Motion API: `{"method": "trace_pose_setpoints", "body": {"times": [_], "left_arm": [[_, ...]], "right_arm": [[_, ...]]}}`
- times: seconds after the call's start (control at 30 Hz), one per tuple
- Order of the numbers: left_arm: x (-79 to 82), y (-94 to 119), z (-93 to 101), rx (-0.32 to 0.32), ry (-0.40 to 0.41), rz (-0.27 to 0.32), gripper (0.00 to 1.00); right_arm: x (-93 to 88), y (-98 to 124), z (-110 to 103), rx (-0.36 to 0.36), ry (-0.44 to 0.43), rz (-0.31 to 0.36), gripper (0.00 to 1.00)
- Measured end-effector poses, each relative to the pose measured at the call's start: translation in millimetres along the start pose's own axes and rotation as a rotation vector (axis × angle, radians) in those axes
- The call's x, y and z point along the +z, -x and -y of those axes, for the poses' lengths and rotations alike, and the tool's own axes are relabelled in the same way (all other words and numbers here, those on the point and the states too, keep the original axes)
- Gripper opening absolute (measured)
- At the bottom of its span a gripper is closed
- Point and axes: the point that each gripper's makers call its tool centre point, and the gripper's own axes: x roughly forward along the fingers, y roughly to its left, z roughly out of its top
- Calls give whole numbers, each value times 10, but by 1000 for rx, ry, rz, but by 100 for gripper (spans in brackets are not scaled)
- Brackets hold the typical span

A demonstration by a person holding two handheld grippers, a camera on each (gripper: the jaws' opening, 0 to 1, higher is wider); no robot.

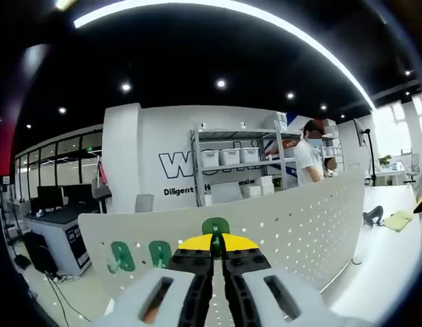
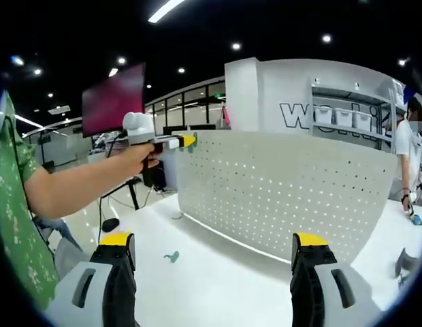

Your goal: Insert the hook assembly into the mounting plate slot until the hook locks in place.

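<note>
My left gripper view: hard against top edge of white perforated metal pegboard (image 1: 293, 218), facing over it. My right gripper view: farther back, facing pegboard's (image 2: 286, 197) holed face; both share it.

The left claw (image 1: 212, 253), grey-bodied with black jaws and yellow tips, has its jaws pressed together. The right claw (image 2: 214, 248) has its jaws spread wide. A bare forearm (image 2: 75, 185) in a green patterned sleeve extends forward, its hand (image 2: 138, 158) gripping the left claw's handle.

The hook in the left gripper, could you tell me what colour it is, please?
Green; the hook shows best in the left gripper view, against the white pegboard.
</note>
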Motion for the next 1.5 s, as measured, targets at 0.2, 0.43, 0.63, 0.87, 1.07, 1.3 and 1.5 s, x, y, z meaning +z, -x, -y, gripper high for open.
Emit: {"method": "trace_pose_setpoints", "body": {"times": [0.2,0.43,0.63,0.87,1.07,1.3,1.5], "left_arm": [[-81,-58,-34,21,2,-18,3],[-127,-64,-87,57,18,-19,3],[-117,-95,-95,70,23,-1,3],[-128,-113,-113,94,17,20,3],[-163,-146,-134,108,5,25,3],[-139,-140,-122,119,-16,56,3],[-203,-133,-98,128,-43,65,3]], "right_arm": [[26,76,102,-11,-1,-11,97],[69,111,155,-20,10,-10,97],[125,123,196,-28,18,-1,97],[197,186,237,-39,25,11,97],[200,207,272,-52,27,11,97],[200,211,297,-58,25,12,96],[222,217,317,-65,23,16,96]]}}
